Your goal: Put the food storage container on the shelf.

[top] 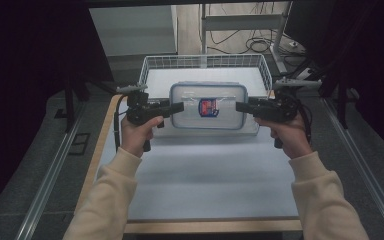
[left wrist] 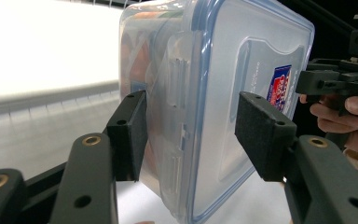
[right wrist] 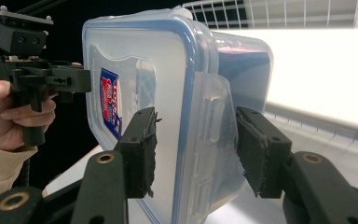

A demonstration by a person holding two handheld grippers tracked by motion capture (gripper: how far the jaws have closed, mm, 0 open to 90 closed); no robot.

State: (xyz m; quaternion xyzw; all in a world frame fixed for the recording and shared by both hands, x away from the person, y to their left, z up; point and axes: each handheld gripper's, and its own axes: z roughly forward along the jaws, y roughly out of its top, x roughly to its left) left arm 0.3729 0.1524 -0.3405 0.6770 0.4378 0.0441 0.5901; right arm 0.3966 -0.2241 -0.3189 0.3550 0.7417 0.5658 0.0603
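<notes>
A: Item one, high view?

B: Clear plastic food container (top: 208, 106) with a blue-rimmed snap lid and a red-and-blue label at the lid's centre. It sits between the left tongs (top: 177, 107) and the right tongs (top: 241, 106), in front of a white wire basket (top: 205, 62), above the pale worktop (top: 205, 175). Long axis runs left to right, from one tongs to the other; the lid faces up toward the camera.

A: What do the gripper views add?

B: The left gripper view shows the container (left wrist: 214, 93) end on: the side latch flap lies between the left tongs' (left wrist: 191, 135) two pads, one on the body side, one over the lid. Something orange-brown shows through the wall there, too blurred to identify. Farther off, past the lid, are the right tongs (left wrist: 326, 84) and the fingers of the hand holding them.

A: And the right gripper view?

B: Mirror entry. The container (right wrist: 168, 93) stands on edge in the frame, label turned left, with the right tongs (right wrist: 193, 149) clamped across the rim and latch at that end. The left tongs (right wrist: 74, 79) show at the far end, and basket wire (right wrist: 261, 11) along the top.

A: Grip status?

B: Both tongs grasping the container, one at each short end, holding it clear of the worktop.
</notes>
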